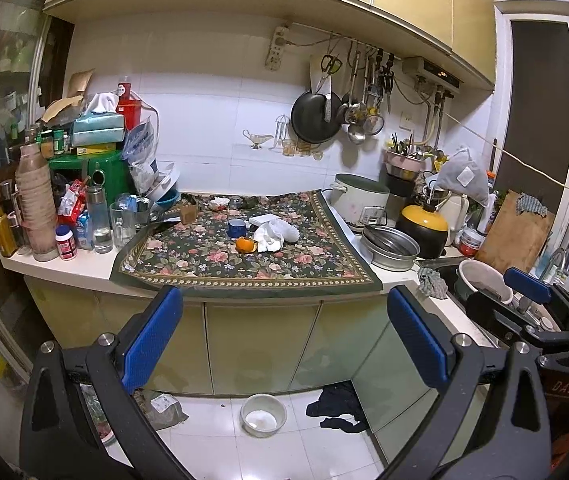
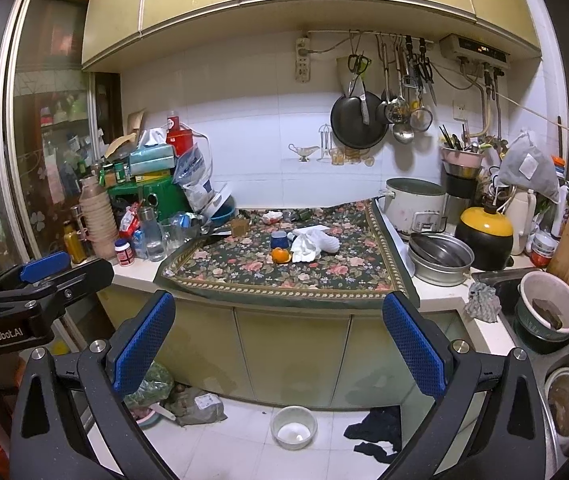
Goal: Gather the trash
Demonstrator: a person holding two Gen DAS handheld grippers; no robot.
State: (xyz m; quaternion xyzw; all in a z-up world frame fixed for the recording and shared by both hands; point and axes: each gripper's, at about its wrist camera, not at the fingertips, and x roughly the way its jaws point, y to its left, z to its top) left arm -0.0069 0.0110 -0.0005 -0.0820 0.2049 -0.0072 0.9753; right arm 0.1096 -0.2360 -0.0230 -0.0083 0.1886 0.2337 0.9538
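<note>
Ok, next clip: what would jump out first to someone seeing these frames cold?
The floral cloth covering the middle of the counter, with an orange peel beside crumpled white tissue and a blue cup at its centre. Next, the clutter: stacked boxes and bottles at the counter's left end, and a black pan hanging on the wall. Both the left gripper and right gripper are open and empty, short of the counter.
</note>
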